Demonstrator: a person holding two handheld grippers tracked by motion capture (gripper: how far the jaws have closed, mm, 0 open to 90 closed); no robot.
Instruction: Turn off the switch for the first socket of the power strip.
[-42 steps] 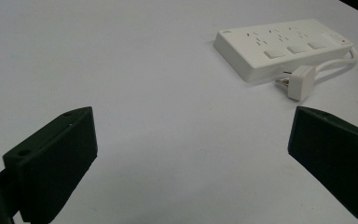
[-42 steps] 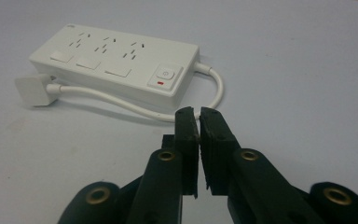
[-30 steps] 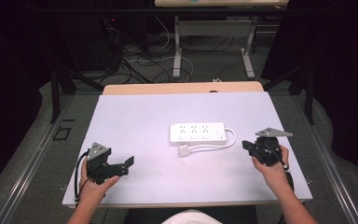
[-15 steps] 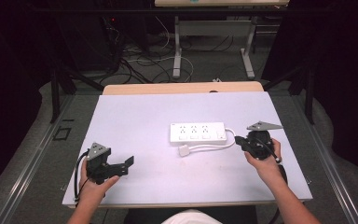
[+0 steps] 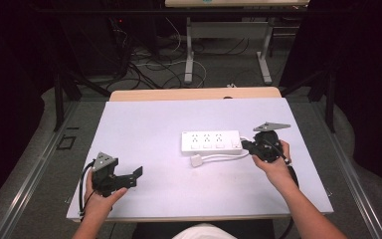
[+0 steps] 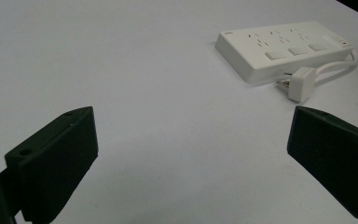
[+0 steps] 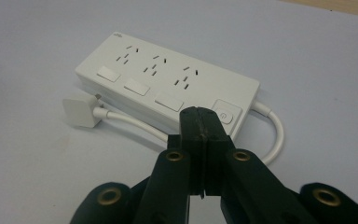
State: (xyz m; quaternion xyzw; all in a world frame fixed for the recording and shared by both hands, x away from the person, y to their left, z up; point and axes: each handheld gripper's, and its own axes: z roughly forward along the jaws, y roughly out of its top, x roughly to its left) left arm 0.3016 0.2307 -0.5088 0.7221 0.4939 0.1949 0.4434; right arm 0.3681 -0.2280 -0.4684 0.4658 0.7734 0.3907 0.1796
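One power strip (image 5: 211,142) with three sockets; right gripper (image 5: 246,145) clenched empty beside it, left gripper (image 5: 138,172) spread wide.

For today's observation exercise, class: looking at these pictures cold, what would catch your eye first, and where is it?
A white power strip lies right of the middle of the pale table, its cable looping back to a loose plug beside it. The right claw, shut and empty, points at the strip's end by the power button. The left claw rests wide open near the table's front left.
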